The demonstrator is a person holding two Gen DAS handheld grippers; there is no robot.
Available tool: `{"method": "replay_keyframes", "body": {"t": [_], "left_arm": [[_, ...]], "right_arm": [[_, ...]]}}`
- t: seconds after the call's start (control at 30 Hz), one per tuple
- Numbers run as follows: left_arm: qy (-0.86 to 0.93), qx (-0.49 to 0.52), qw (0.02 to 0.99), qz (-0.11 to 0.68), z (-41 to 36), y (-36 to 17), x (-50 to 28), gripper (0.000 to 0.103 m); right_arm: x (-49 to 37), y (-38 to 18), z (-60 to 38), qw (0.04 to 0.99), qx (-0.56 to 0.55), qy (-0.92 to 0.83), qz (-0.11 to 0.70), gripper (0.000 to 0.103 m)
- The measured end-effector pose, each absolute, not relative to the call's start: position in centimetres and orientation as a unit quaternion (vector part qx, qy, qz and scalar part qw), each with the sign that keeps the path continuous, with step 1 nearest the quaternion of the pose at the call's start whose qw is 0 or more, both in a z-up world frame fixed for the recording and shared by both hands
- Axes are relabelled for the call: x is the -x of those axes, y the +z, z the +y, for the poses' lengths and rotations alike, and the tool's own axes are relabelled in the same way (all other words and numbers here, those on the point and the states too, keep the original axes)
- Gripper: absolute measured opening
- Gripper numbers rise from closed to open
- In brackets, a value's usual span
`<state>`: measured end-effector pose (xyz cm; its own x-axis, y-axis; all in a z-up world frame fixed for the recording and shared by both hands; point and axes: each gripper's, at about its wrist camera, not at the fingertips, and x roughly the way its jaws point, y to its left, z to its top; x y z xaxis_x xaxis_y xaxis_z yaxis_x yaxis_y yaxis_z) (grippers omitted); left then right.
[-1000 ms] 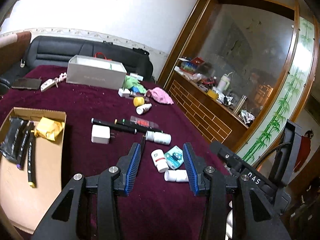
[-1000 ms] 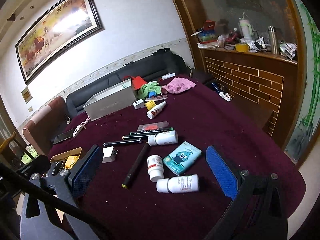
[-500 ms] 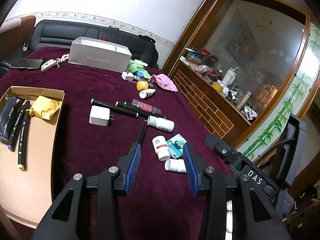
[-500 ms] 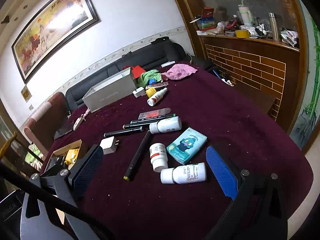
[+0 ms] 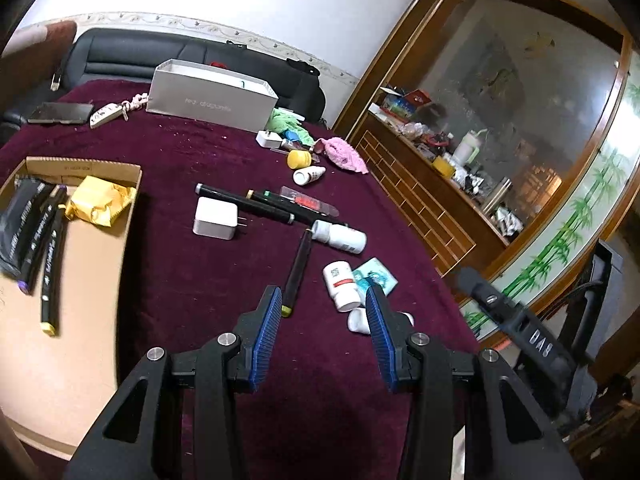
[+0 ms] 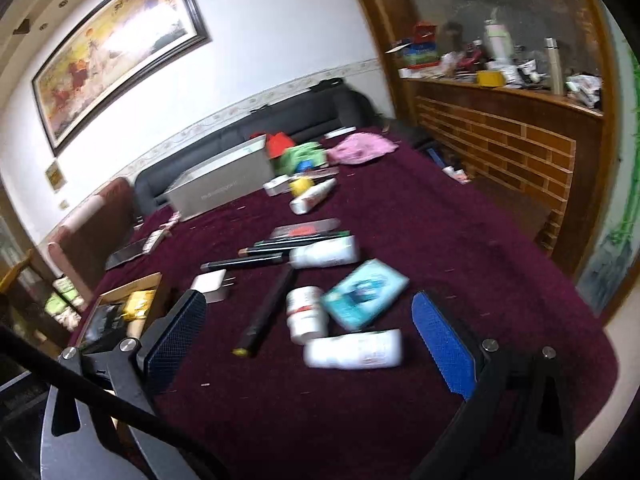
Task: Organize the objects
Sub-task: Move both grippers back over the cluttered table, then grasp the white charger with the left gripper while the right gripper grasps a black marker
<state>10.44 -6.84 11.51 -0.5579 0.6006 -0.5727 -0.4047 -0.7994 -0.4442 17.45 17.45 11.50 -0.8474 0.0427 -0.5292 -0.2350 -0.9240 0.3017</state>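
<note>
Left gripper (image 5: 320, 320) hangs part-open and empty above a maroon tablecloth (image 5: 180, 280); right gripper (image 6: 308, 344) gapes wide, empty. White pill bottles (image 5: 342, 286), labels unreadable, lie just ahead. "DAS" marks the right gripper's body (image 5: 540, 346).

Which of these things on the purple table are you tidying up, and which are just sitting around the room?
For tidying:
black marker
white bottles
teal packet
white charger
cardboard box, where markers already lie

Just lying about:
black sofa
painting
cluttered wooden shelf
phone

Both grippers are open and hold nothing.
</note>
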Motion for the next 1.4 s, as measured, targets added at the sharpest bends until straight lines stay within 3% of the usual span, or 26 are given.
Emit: {"method": "replay_keyframes", "body": {"t": [0.1,0.3,0.53,0.83,0.9,1.0,1.07,1.13,1.4], "left_arm": [[0.876,0.378,0.276,-0.120,-6.9,11.2,-9.7,0.046],[0.883,0.394,0.247,-0.068,-5.4,10.2,-7.1,0.046],[0.903,0.406,0.144,0.010,-2.9,8.4,0.1,0.046],[0.883,0.461,0.085,0.031,0.0,4.1,7.0,0.045],[0.881,0.464,0.077,0.052,1.0,3.1,8.0,0.062],[0.866,0.488,0.080,0.077,2.0,1.5,8.7,0.063],[0.872,0.477,0.083,0.069,1.7,1.4,8.7,0.063],[0.870,0.479,0.092,0.068,1.6,1.6,8.5,0.055],[0.864,0.464,0.185,-0.061,-2.0,4.4,4.7,0.055]], "right_arm": [[-17.8,10.9,20.3,0.091,0.269,0.935,0.214,0.103],[-17.1,9.2,23.1,0.098,0.284,0.916,0.266,0.103],[-16.1,8.3,23.4,0.077,0.289,0.913,0.277,0.103],[-14.4,7.1,24.1,0.061,0.304,0.907,0.286,0.103],[-14.1,6.7,24.3,0.059,0.309,0.903,0.291,0.103],[-13.6,6.2,24.7,0.059,0.318,0.899,0.297,0.103],[-13.4,6.0,24.9,0.061,0.320,0.897,0.298,0.103],[-13.2,6.0,25.0,0.061,0.322,0.897,0.298,0.103],[-12.9,7.0,23.6,0.051,0.323,0.903,0.279,0.103]]}}
